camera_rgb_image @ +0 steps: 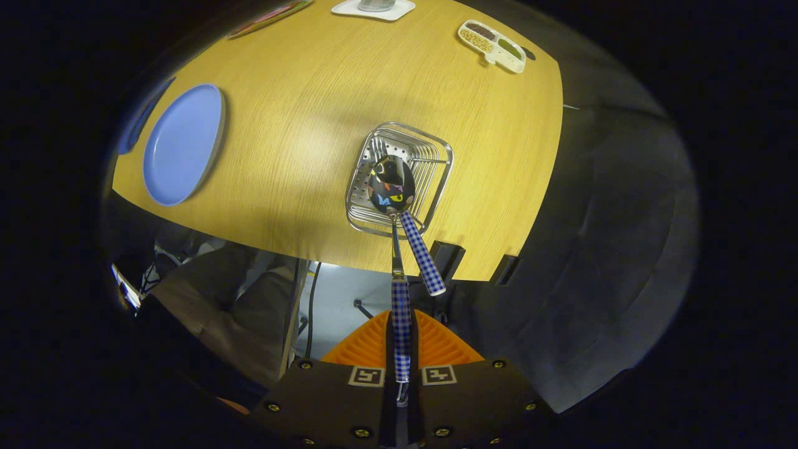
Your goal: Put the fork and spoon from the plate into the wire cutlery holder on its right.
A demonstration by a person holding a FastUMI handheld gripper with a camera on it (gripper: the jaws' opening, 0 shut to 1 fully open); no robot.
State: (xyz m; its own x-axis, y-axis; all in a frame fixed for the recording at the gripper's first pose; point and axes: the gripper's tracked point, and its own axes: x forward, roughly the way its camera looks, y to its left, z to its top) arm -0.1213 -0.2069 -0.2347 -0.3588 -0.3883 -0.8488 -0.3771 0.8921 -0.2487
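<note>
The hand-held gripper [401,349] points steeply down over the table [299,125], its fingers clamped on a checked spoon [391,184] handle. The spoon's bowl hangs in the wire holder [399,178], beside another checked handle [423,252] standing there; the blue plate [181,144] lies well apart.

Dim fisheye view, glare on table [299,125]

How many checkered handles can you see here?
2. One, the spoon, is pinched between the shut tongs, bowl above the wire cutlery holder. The other handle leans out of the holder, head hidden.

Wooden table [299,125], pale floor [340,299] beneath, dark booth wall [623,218].
</note>
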